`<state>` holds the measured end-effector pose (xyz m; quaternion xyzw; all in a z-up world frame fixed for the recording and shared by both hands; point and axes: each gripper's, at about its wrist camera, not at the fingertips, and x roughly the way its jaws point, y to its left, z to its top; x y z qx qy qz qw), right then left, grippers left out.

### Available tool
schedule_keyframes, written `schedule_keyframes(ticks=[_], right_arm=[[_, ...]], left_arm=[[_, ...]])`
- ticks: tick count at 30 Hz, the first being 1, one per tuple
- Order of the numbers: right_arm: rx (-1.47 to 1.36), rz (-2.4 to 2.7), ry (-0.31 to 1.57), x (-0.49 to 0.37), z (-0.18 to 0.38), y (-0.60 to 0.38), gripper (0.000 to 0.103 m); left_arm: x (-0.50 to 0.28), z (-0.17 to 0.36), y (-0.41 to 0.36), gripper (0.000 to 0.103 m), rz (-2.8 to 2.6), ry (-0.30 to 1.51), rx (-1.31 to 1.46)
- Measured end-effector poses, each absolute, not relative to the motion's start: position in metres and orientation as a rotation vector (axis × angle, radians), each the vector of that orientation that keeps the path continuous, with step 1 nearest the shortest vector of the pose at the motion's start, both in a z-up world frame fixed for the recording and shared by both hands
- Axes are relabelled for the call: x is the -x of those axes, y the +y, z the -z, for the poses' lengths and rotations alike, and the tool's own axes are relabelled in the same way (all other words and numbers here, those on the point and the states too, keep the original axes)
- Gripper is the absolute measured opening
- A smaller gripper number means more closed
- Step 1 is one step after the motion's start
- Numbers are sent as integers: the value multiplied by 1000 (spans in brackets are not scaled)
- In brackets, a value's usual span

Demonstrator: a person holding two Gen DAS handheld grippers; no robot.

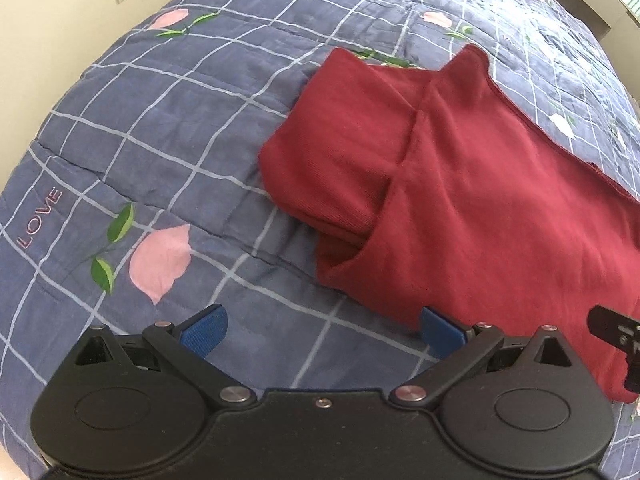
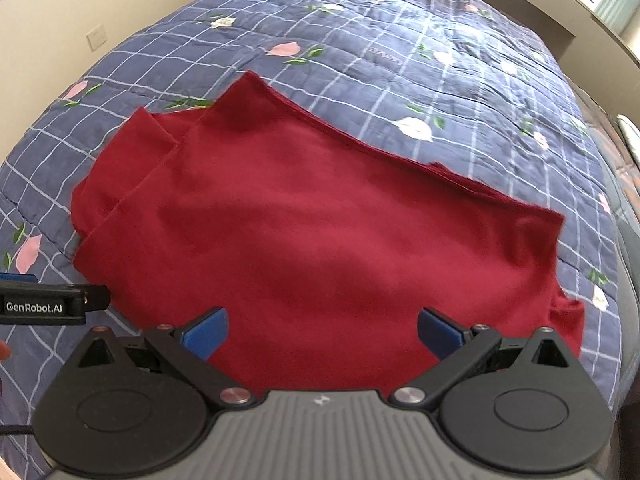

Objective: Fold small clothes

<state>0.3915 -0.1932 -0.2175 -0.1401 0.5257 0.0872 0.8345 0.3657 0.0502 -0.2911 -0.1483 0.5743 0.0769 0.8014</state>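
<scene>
Left wrist view showed the left gripper point(image 1: 323, 332) spread wide and holding nothing, poised over bare quilt point(image 1: 140, 140) just beside the near-left corner of the red garment point(image 1: 460, 184). That garment lay partly folded on the quilt, one flap doubled over its left side, likely so the width was already narrowed. The right gripper point(image 2: 322, 332) was also spread wide and empty, over the garment's near edge, cloth showing between its fingers. Both sat along the near hem, probably to pinch it and carry it toward the far edge. A loose lump bulged at the garment's right corner and may need smoothing.
</scene>
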Motion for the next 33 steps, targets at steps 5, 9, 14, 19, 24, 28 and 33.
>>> schedule_keyframes(ticks=[5, 9, 14, 19, 24, 28, 33], right_arm=[[332, -187, 1124, -406, 223, -180, 103], [339, -167, 1130, -416, 223, -179, 103], [340, -149, 1128, -423, 220, -184, 103], [346, -133, 1088, -427, 224, -191, 103], [333, -114, 1020, -432, 233, -201, 103], [313, -115, 1055, -437, 244, -209, 103], [308, -120, 1083, -438, 254, -214, 103]], left_arm=[[-375, 295, 58, 102, -162, 1256, 363], [-382, 300, 59, 102, -146, 1277, 403], [-389, 303, 57, 102, -152, 1284, 431], [-393, 304, 54, 102, -162, 1283, 441], [-399, 305, 47, 102, -162, 1267, 419], [-403, 306, 43, 102, -175, 1266, 428], [-409, 306, 39, 102, -184, 1263, 433]])
